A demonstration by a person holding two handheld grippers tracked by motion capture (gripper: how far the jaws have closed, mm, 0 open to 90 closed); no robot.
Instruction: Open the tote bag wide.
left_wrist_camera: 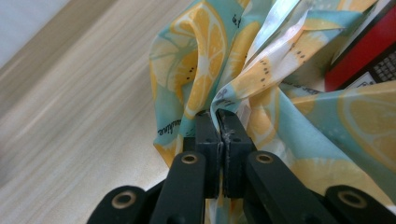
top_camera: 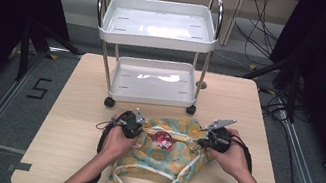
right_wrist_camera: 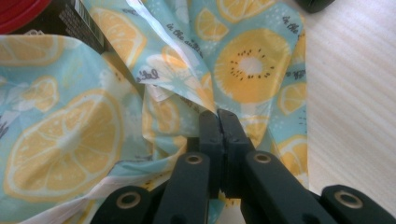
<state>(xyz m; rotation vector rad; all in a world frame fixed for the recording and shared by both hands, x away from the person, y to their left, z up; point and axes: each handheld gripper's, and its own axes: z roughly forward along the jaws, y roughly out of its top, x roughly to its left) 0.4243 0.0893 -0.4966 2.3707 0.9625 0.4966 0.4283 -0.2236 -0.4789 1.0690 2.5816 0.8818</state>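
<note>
**Bag mouth pinched at both ends, item inside**

Lemon-print tote bag (top_camera: 166,160) flat on table (top_camera: 69,120), near edge, just in front of white cart (top_camera: 158,50). Left gripper (top_camera: 137,123) clamped on left rim fabric, jaws together on a fold (left_wrist_camera: 219,105). Right gripper (top_camera: 204,140) clamped likewise on right rim (right_wrist_camera: 212,105). Mouth axis left-right between jaws; red-lidded item (top_camera: 162,138) midway, equally near both hands. Likely next: spread or lift evenly. Gripper views give fabric bite and boxy red-black packaging (left_wrist_camera: 369,60); high view gives handles trailing toward person.
</note>
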